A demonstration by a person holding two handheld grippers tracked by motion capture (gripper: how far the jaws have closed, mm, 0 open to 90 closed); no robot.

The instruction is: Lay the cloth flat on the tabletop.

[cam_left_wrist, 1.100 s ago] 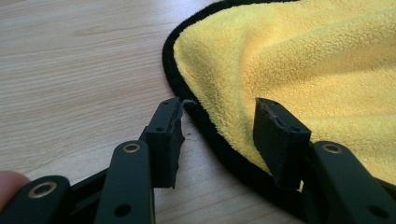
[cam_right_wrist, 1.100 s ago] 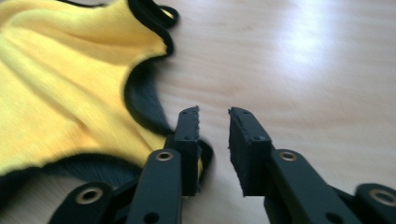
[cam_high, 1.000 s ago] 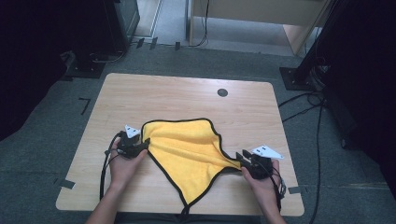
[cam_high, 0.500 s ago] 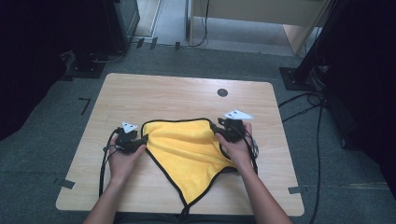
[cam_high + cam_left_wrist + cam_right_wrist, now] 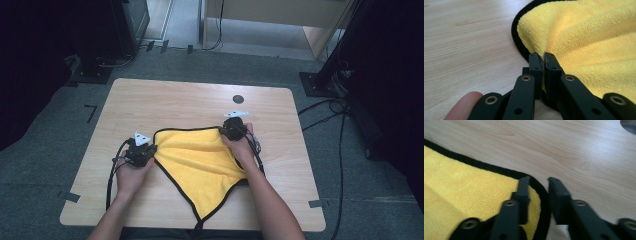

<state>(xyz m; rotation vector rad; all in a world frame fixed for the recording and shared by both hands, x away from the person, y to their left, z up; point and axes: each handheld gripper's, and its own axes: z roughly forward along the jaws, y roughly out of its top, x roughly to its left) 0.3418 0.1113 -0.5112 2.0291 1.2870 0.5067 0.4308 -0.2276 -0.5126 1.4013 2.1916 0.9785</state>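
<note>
Cloth (image 5: 202,162) corner pinched between left fingers (image 5: 535,66), apparently.

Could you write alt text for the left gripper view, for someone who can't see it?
Two black jaws of the left gripper pinch the bunched edge of a fluffy yellow cloth with black trim, lying on a pale wooden table. A fingertip shows at bottom left.
</note>
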